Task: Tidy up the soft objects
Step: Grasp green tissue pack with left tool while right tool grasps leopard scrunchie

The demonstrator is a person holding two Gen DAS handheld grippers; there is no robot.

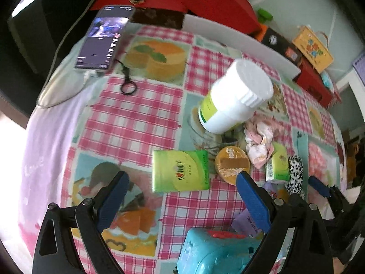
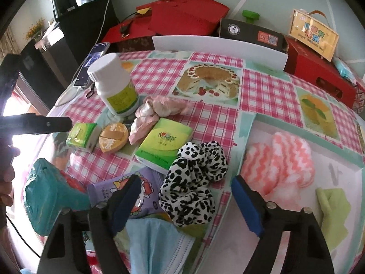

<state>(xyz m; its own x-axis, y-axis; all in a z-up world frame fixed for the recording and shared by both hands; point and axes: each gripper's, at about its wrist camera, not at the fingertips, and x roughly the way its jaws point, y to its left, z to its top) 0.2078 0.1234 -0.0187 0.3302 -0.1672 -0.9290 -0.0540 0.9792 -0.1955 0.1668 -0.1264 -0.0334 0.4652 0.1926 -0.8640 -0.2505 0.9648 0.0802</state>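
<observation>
Both claws gape; blue mask [image 2: 157, 242] cut off, perhaps folded.

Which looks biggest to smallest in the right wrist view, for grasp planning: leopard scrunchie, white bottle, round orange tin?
1. leopard scrunchie, though nearest the camera, so inflated.
2. white bottle.
3. round orange tin, clearly smallest.

White bottle [image 2: 115, 84] upright on the checked tablecloth [image 2: 262, 91]. Phone [image 1: 102, 41] at the far-left edge, a cable plugged in. Red boxes [image 2: 319, 73] along the back. Round orange tin [image 2: 113, 137] beside the bottle.
</observation>
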